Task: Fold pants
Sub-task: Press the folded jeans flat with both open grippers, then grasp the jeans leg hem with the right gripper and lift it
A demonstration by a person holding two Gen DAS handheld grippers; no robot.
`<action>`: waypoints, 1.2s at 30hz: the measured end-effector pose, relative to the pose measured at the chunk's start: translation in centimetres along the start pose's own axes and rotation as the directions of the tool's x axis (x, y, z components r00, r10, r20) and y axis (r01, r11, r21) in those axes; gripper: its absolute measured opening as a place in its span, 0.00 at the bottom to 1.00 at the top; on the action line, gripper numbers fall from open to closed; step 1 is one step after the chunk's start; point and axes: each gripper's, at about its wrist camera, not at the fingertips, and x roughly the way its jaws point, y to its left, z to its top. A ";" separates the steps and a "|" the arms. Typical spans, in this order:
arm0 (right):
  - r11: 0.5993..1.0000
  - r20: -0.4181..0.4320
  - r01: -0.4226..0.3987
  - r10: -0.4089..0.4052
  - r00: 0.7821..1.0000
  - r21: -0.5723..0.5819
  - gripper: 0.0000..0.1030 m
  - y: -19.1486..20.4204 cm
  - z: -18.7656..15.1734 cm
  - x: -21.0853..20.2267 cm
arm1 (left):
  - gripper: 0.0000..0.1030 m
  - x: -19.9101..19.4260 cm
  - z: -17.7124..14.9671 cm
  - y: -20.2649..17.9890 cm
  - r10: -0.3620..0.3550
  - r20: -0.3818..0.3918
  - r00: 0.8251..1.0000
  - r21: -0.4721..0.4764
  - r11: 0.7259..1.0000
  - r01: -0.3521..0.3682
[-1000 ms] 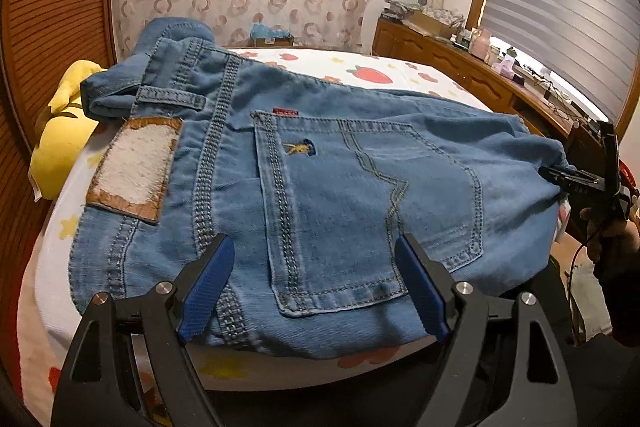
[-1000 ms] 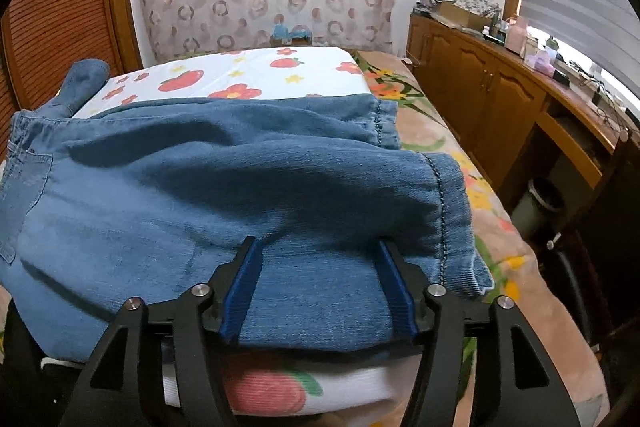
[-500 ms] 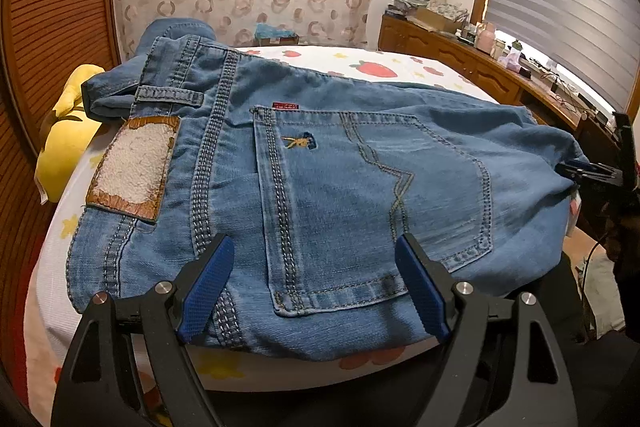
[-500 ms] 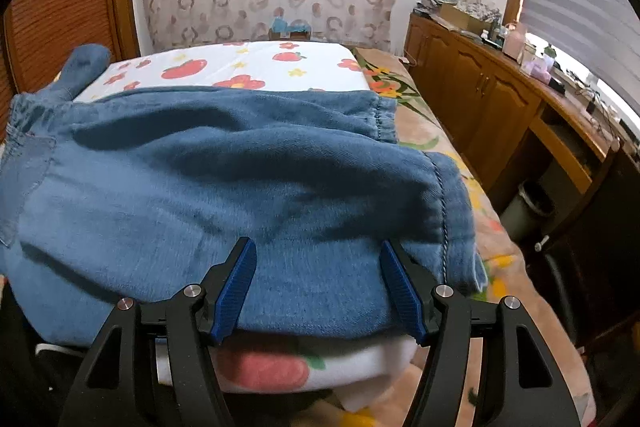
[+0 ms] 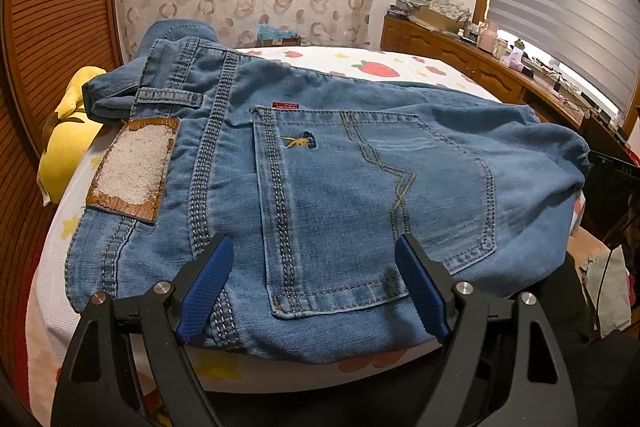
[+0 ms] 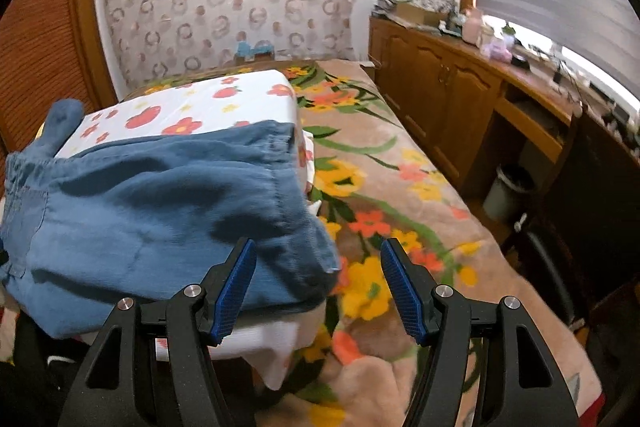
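a: so, where are the jeans (image 5: pixel 320 187)?
b: folded on the strawberry sheet (image 6: pixel 188 103); both my left gripper (image 5: pixel 316 287) and right gripper (image 6: pixel 318 287) gape empty.
a: handling?
b: heavy, limp denim, i judge; i'd grip the thick waistband (image 5: pixel 216 131).

Blue denim pants (image 5: pixel 320 187) folded; lying flat, back pocket up

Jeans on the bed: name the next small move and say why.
Probably bring the right tool back over the jeans' hem end and close on it. Both tools are open and hold nothing, and the right one now sits partly past that end.
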 end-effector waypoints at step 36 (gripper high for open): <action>0.886 0.177 -0.327 0.398 0.900 -0.328 0.05 11.7 10.0 -5.1 | 0.81 -3.6 2.2 1.1 -0.020 0.092 0.996 -0.027 0.999 0.022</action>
